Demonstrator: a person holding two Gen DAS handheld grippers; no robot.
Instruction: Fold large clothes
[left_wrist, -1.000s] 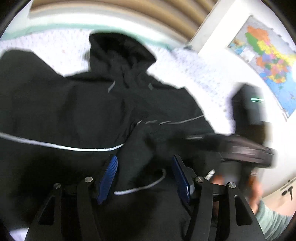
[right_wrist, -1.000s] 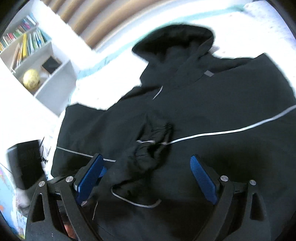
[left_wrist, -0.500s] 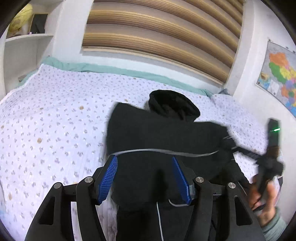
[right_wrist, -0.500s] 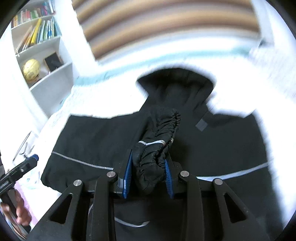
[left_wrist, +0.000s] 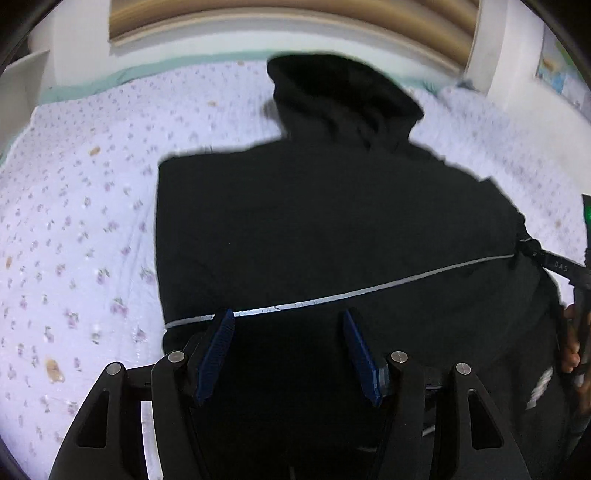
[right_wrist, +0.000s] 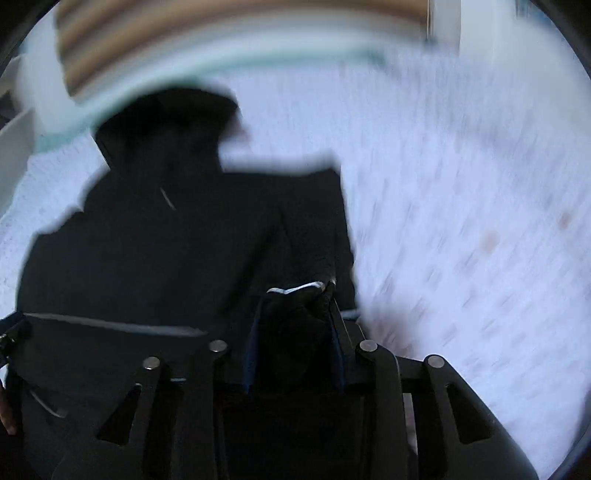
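Note:
A black hooded jacket (left_wrist: 332, 221) with a thin reflective stripe (left_wrist: 369, 291) lies on the flowered bed sheet (left_wrist: 74, 221), hood (left_wrist: 343, 88) toward the headboard. Its left edge runs straight, as if folded. My left gripper (left_wrist: 290, 350) hangs over the lower part with dark bunched cloth filling the wide gap between its blue pads. My right gripper (right_wrist: 295, 332) is shut on a bunched sleeve cuff (right_wrist: 295, 295) with a white stripe, at the right edge of the jacket (right_wrist: 166, 258). In the left wrist view one of its fingers (left_wrist: 561, 267) pinches that cloth at the far right.
Flowered sheet (right_wrist: 461, 221) spreads wide to the right of the jacket and also to its left. A slatted wooden wall (left_wrist: 295, 22) rises behind the bed. A white shelf (left_wrist: 22, 74) stands at the back left, a map (left_wrist: 554, 70) hangs at the right. A hand (left_wrist: 570, 350) holds the right gripper.
The right gripper's jaws, wide open around the bunched sleeve a second ago, closed on it and carried it rightward to the jacket's edge. The left view swung up, then back down over the jacket.

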